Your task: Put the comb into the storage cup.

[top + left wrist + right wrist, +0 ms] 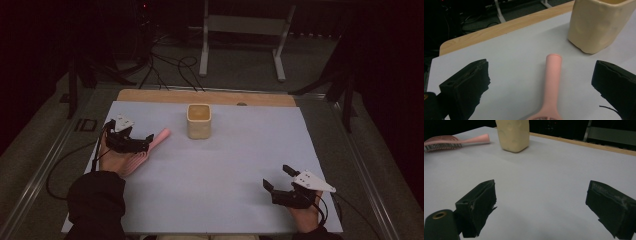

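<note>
A pink hairbrush [159,139] lies on the white table cover [225,165] at the left, its handle pointing toward a cream cup [199,121] that stands upright at the back centre. My left gripper [137,137] hovers over the brush, open. In the left gripper view the pink handle [553,77] lies on the cover between the wide-apart jaws of the left gripper [541,75], touching neither, and the cup [596,25] stands beyond. My right gripper [277,176] rests at the front right, open and holding nothing [541,195]. Far off in its view are the brush [449,142] and cup [512,133].
A wooden table edge [205,96] runs along the back behind the cover. Beyond it are a dark floor with cables [170,67] and a metal stand [242,30]. Bare white cover stretches between the two grippers.
</note>
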Demonstrator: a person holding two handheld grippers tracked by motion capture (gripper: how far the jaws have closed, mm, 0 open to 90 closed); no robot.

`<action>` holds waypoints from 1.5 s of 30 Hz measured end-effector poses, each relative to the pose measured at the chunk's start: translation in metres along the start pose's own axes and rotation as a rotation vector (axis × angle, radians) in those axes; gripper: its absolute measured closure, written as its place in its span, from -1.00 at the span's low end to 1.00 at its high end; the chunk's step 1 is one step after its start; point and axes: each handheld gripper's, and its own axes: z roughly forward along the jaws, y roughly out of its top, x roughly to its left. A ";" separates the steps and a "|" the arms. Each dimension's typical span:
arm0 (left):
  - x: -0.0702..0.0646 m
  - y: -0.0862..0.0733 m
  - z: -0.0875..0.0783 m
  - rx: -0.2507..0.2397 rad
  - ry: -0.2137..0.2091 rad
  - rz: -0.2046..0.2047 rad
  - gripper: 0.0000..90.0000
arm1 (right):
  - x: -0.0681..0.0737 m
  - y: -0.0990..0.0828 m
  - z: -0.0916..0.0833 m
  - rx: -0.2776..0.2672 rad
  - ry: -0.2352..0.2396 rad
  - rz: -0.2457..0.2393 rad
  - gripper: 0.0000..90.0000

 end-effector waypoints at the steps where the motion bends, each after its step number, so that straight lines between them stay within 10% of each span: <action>1: 0.001 0.001 0.002 0.007 -0.003 -0.009 -0.96 | 0.000 0.000 0.000 -0.001 -0.001 0.001 -0.80; 18: 0.008 0.007 0.020 0.105 -0.005 -0.072 -0.78 | 0.000 0.000 0.001 -0.001 0.000 -0.001 -0.79; 26: 0.010 0.008 0.031 0.175 0.028 -0.142 0.09 | 0.001 0.001 0.001 -0.002 0.005 -0.001 -0.79; 33: 0.005 0.009 0.040 0.225 0.032 -0.123 0.68 | 0.001 0.001 0.002 0.002 0.011 -0.007 -0.79; 45: -0.006 0.009 0.061 0.333 0.014 -0.123 1.00 | 0.002 0.001 0.003 0.004 0.015 -0.010 -0.79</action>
